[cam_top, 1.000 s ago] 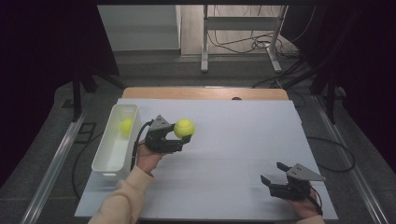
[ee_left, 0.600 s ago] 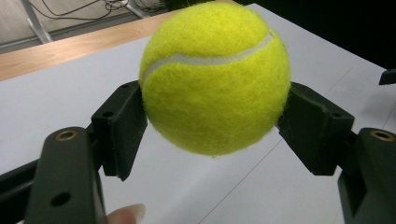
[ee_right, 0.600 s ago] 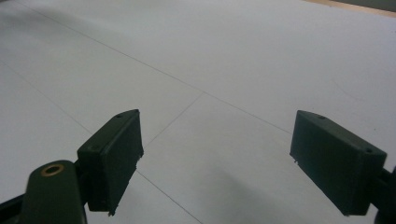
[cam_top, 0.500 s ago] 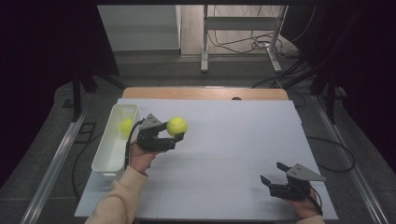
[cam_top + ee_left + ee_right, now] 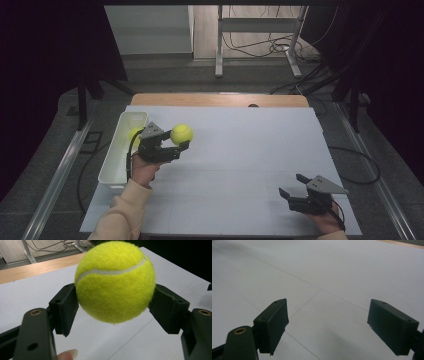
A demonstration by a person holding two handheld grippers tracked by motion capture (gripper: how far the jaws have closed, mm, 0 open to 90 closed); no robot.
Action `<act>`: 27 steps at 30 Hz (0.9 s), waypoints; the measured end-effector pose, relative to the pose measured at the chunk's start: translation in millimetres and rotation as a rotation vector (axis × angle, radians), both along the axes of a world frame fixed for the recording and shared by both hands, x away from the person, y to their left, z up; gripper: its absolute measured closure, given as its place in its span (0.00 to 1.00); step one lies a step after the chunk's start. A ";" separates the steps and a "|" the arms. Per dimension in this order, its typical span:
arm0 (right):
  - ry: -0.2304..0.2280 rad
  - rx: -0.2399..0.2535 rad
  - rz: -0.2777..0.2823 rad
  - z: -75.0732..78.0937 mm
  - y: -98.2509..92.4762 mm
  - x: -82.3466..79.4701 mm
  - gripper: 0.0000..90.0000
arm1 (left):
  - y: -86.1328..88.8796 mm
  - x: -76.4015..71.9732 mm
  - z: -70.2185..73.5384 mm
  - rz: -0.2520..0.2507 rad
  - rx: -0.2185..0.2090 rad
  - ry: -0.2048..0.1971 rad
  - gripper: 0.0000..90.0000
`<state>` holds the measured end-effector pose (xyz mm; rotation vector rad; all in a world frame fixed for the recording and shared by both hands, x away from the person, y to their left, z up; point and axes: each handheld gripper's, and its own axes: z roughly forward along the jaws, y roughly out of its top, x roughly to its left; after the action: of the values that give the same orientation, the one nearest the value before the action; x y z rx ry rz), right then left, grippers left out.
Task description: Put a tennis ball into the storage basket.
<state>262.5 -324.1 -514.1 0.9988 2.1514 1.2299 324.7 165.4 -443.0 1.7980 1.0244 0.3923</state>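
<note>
Since the earlier high views, the left gripper [image 5: 172,147] has carried the tennis ball [image 5: 181,134] closer to the white bin [image 5: 114,167], and now sits just beside the bin's long inner wall instead of farther out over the white sheet. The right gripper [image 5: 289,187] has not shifted from its spot well away from the bin, near the sheet's front corner.

The left gripper's jaws clamp the tennis ball [image 5: 115,281] from both sides; in the left gripper view the two black pads [image 5: 65,307] press into the felt and the ball hangs clear above the sheet. A second yellow-green ball [image 5: 134,135] lies inside the bin, toward its far end, partly hidden behind the gripper's grey plate.

The right gripper [image 5: 328,326] stands wide open, its jaws spread with nothing between them, only bare white sheet [image 5: 342,272] below.

The bin lies along the sheet's left edge, its outer wall at the margin of the sheet. From the bin across to the right gripper the sheet is open, and beyond the bin's far end a strip of wooden tabletop [image 5: 220,100] shows.
</note>
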 end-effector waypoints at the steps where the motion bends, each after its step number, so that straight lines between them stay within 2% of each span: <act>1: 0.000 -0.001 0.000 -0.1 0.1 0.0 0.19 | 1.3 -0.1 0.1 0.002 -0.001 -0.001 0.30; 27: 0.000 -0.003 -0.001 0.0 0.6 0.0 0.19 | 32.2 -8.3 6.0 0.075 -0.017 -0.018 0.30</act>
<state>262.4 -323.5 -514.2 0.9980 2.1520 1.2259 316.5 197.6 -437.0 1.7417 1.0817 0.4437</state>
